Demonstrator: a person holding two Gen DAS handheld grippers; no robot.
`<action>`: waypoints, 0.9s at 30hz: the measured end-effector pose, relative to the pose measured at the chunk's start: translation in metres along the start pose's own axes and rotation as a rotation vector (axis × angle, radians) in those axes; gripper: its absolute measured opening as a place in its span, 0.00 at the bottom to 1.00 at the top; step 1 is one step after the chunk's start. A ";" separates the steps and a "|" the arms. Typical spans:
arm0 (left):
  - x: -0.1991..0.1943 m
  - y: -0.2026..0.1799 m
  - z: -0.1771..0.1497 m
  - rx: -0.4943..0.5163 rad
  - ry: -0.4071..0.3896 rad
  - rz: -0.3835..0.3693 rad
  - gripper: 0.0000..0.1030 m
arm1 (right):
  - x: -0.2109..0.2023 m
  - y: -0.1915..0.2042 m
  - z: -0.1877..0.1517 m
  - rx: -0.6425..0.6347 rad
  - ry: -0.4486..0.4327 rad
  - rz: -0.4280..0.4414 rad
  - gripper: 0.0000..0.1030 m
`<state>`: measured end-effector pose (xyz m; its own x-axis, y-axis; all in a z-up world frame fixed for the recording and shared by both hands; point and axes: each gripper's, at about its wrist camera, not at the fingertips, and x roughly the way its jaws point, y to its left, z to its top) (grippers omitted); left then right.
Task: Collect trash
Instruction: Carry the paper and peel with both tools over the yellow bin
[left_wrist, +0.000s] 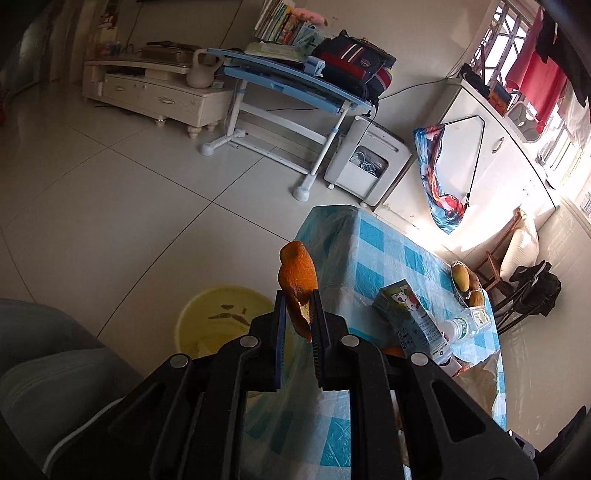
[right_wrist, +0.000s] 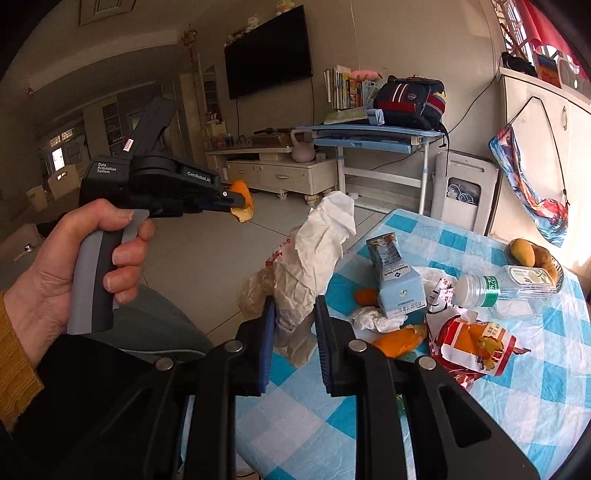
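Below and left of my left gripper (left_wrist: 298, 314) sits the yellow bin (left_wrist: 221, 321) on the floor, beside the table (left_wrist: 388, 251). That gripper is clenched on a curl of orange peel (left_wrist: 297, 277), which sticks up past the fingertips. From the right wrist view the peel hangs clear of the table, out over the floor. Step in hand, as I judge it: carry to bin, load not yet over the mouth. Next move calls for swinging the left gripper down and left until the peel is above the bin opening, then releasing.

Right gripper (right_wrist: 295, 332): clamped on a crumpled white tissue (right_wrist: 321, 240) together with a thin plastic bag (right_wrist: 258, 291); the bundle stands up ahead of the fingertips, over the table's near-left edge. It needs the same trip to the bin, and I would drop one load at a time.

To the right of this gripper, on the table: milk carton (right_wrist: 397, 280), more peel (right_wrist: 397, 341), a red snack wrapper (right_wrist: 476, 343), a plastic bottle (right_wrist: 506, 288) on its side. Much is left to collect.
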<state>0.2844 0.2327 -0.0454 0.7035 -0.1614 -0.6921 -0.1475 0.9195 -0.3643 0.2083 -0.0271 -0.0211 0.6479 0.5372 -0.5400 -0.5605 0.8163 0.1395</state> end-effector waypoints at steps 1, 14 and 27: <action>0.003 0.007 0.002 -0.024 0.005 0.001 0.12 | 0.011 0.004 0.004 -0.004 0.007 0.007 0.21; 0.013 0.043 0.005 -0.145 0.001 0.025 0.12 | 0.140 0.011 0.036 0.018 0.166 0.057 0.26; 0.085 0.041 -0.005 -0.086 0.246 0.140 0.17 | 0.076 0.001 0.007 0.040 0.145 0.078 0.47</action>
<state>0.3347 0.2546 -0.1216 0.4843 -0.1262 -0.8658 -0.2973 0.9069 -0.2985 0.2604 0.0164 -0.0565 0.5201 0.5653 -0.6402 -0.5837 0.7825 0.2168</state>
